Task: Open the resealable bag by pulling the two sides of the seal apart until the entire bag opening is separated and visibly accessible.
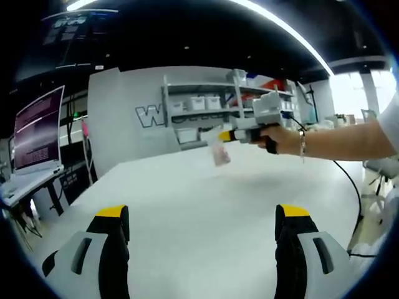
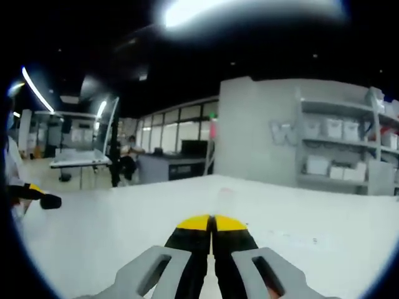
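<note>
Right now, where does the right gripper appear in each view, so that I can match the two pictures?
Left gripper view: the right gripper is upper right of centre, held by a hand, with a small bag hanging from its tips.
Right gripper view: the right gripper rises at bottom centre, jaws closed together.
Shared landmark: the shelf with white bins.

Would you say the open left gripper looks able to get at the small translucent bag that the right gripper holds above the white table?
Probably yes. The left gripper is open, and nothing stands between it and the small translucent bag, which hangs above the white table from the right gripper. It would have to move forward and upward.
</note>
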The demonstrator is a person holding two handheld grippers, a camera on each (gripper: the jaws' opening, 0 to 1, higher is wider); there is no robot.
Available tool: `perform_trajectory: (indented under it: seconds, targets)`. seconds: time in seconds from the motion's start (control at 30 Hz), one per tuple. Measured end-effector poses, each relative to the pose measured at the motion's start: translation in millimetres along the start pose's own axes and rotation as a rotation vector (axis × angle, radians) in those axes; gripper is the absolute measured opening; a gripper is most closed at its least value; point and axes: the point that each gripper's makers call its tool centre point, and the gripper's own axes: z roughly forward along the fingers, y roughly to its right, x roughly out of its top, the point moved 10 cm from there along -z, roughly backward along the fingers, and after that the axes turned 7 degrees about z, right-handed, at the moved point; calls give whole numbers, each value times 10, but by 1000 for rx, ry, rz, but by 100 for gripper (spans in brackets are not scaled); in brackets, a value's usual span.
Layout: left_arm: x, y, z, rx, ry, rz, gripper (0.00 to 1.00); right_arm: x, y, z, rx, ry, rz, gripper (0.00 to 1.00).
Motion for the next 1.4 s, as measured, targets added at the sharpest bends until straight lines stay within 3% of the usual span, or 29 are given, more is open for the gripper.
perform_trajectory:
  seconds: [1.4]
  targets:
    - [40,89,-27,-9,3,10,95,-112,-279,-605,33,27,-20,0]
